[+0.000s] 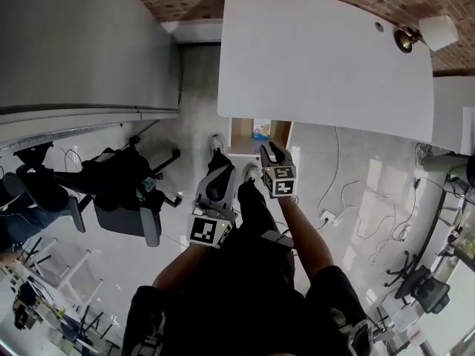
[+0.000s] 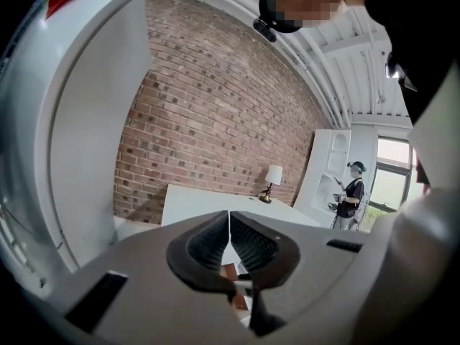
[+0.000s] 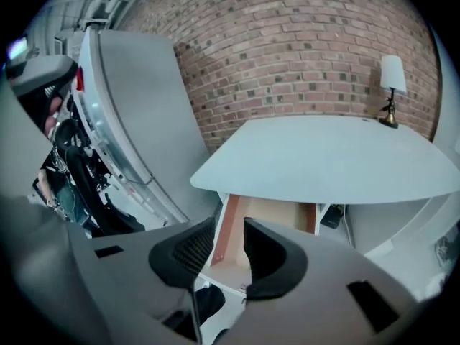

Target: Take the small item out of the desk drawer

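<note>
While the person stood at the white desk (image 1: 319, 50), both grippers were held out toward the open drawer (image 1: 239, 135) beneath its near edge. The left gripper (image 2: 229, 225) had its jaws closed tip to tip, with nothing between them. The right gripper (image 3: 230, 225) had its jaws slightly apart and empty, and the wooden interior of the drawer showed through the gap. From above, the right gripper sat over the front of the drawer, and the left gripper sat lower and to its left, clear of the drawer. The small item (image 1: 261, 129), blue and white, lay inside the drawer close under the desk edge, untouched by either gripper. A lamp (image 1: 432, 33) stood at the far corner of the desk, before a brick wall (image 3: 302, 42). A black office chair (image 1: 122, 191) stood to the left
</note>
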A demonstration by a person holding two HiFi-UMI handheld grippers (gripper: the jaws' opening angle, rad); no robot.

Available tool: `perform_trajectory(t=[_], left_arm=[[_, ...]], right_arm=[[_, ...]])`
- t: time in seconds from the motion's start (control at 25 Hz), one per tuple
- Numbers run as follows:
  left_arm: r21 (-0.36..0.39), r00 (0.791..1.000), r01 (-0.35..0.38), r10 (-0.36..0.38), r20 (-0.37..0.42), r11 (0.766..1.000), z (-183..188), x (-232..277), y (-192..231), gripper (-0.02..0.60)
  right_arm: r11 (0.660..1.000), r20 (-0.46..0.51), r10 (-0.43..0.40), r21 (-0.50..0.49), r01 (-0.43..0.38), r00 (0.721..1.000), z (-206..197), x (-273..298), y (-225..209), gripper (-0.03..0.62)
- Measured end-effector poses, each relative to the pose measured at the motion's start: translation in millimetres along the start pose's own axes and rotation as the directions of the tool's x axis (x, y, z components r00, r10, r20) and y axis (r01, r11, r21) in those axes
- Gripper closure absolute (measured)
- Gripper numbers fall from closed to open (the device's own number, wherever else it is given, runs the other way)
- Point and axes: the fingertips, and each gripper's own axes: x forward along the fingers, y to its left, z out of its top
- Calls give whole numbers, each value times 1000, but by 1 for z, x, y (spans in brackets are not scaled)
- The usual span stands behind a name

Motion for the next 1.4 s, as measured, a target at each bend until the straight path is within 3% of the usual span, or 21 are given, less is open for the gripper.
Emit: perform_trajectory(t=[0.2,0.28,0.44,0.64,0.88,1.16,1.4], left_arm=[[7,1000,-11,11,-5,1000,-16,17,21,569],[-1,1000,-13,13,-19,1000,-24,23,27,569],[4,994,-23,23,-108,1000,-51,32,41,569],[-17,987,-24,21,-157,1000,-82,50,55,569],[-22,986,-30,26,-166,999,-104,65,70,569],[-48,985,-42,34,-168,998,-121,65,78,569],[-44,980,-27,18,-196,999,-132,67,81,569]], right_arm=[[1000,-132,-8,21,11,991,-42,58,-21,354],[999,-181,-15,48,24,983,-63,81,-31,342],[993,-269,-38,93,65,962,-105,124,-52,299],[980,-306,-70,156,122,950,-137,165,-81,279],[982,-327,-75,140,127,942,-140,211,-97,262],[970,-414,-134,132,205,900,-167,242,-116,244],[962,-436,-159,133,238,886,-173,256,-125,237]])
